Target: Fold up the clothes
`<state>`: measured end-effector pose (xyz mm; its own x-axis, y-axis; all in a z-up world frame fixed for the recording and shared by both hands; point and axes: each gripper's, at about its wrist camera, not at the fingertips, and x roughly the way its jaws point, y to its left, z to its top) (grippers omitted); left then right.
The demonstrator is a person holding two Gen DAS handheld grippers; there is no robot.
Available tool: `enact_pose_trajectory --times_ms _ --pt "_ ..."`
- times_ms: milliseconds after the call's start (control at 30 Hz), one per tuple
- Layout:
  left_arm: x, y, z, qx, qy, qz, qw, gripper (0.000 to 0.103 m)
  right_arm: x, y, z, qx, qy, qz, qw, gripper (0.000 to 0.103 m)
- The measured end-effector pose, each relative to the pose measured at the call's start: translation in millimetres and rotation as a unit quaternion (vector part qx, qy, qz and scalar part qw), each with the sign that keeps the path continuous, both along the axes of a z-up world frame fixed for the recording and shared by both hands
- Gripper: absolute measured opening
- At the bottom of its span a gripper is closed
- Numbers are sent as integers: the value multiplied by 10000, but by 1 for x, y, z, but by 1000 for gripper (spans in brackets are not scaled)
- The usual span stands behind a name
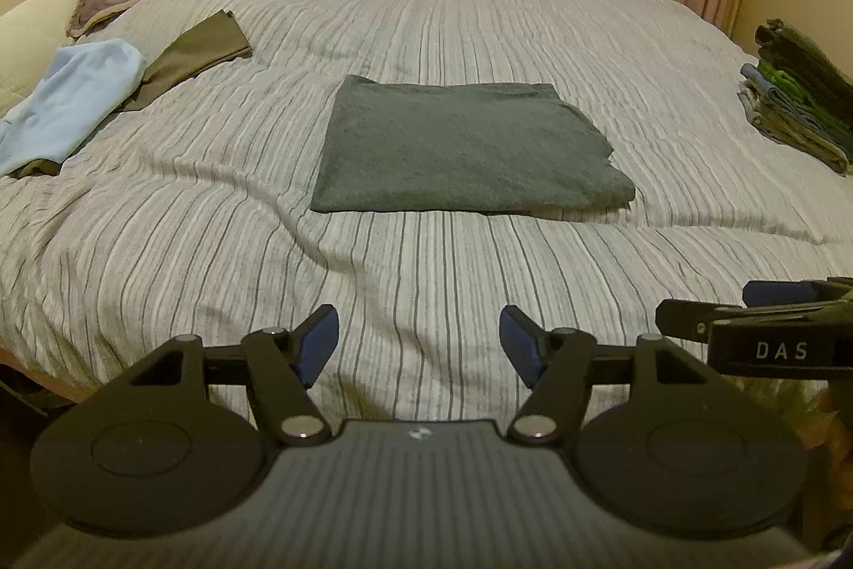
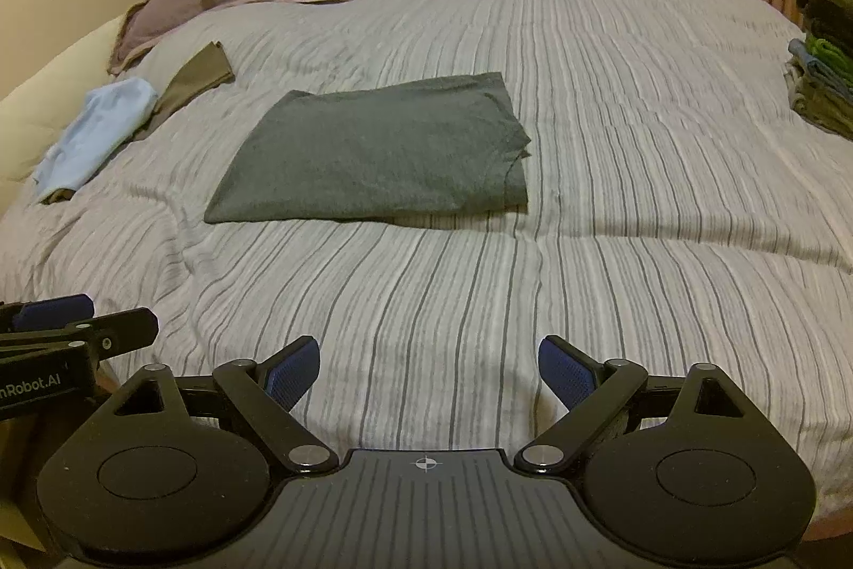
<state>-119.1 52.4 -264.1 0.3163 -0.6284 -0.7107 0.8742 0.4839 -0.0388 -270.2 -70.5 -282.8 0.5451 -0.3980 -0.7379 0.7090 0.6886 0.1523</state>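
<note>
Right of the one folded grey garment [image 1: 464, 147], a clothes stack [image 1: 805, 99] is cut off; left gripper [image 1: 418, 345] and right gripper [image 2: 429, 374] gape empty

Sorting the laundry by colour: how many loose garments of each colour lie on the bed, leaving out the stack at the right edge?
Grey, folded: 1
Light blue, unfolded: 1
Olive-brown, unfolded: 1
Total: 3
The stack is too tightly piled to count.
</note>
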Motion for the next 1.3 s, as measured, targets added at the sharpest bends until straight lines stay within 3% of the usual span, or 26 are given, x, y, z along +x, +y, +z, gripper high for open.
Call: enact_pose_trajectory --times_ms 1300 --pt "22 -47 -32 418 326 -160 9985 66 17 -35 -19 293 240 -53 9993 92"
